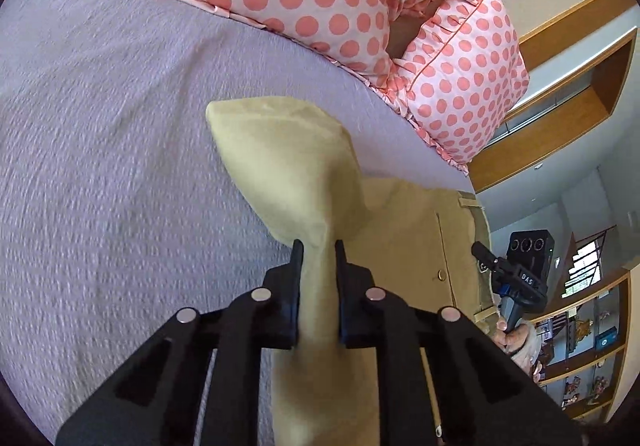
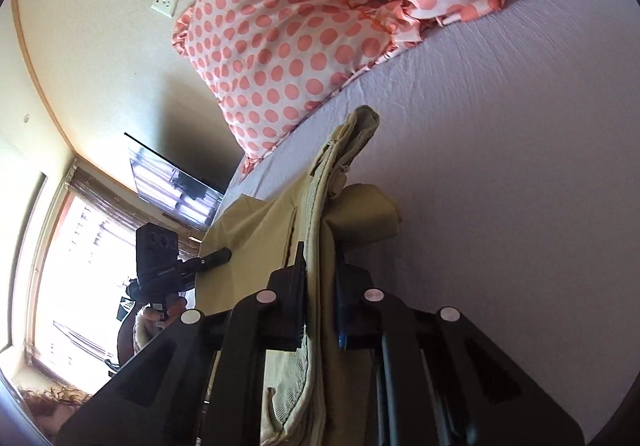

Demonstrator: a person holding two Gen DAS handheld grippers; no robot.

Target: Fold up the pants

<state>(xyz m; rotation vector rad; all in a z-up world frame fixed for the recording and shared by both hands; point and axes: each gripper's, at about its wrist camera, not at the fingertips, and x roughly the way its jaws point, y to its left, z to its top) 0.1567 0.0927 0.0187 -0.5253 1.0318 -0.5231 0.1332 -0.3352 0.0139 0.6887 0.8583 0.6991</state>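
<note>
My left gripper (image 1: pixel 318 246) & right gripper (image 2: pixel 322 250) each pinch the khaki pants (image 1: pixel 288 166) at frame center; I'd keep both level, fabric taut, w/ edges aligned.

Left gripper (image 1: pixel 318 246) jaws clamped on pants (image 1: pixel 280 150), right gripper (image 2: pixel 320 248) jaws likewise clamped.

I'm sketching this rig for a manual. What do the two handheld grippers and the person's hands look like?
Both are matte black. The left gripper and right gripper each have two flat, narrow fingers on angular black linkage arms with triangular cutouts and four round silvery pivot caps. The right one shows blue inside one finger. From outside, each carries a boxy black camera block on a pistol handle held by a bare hand.
</note>
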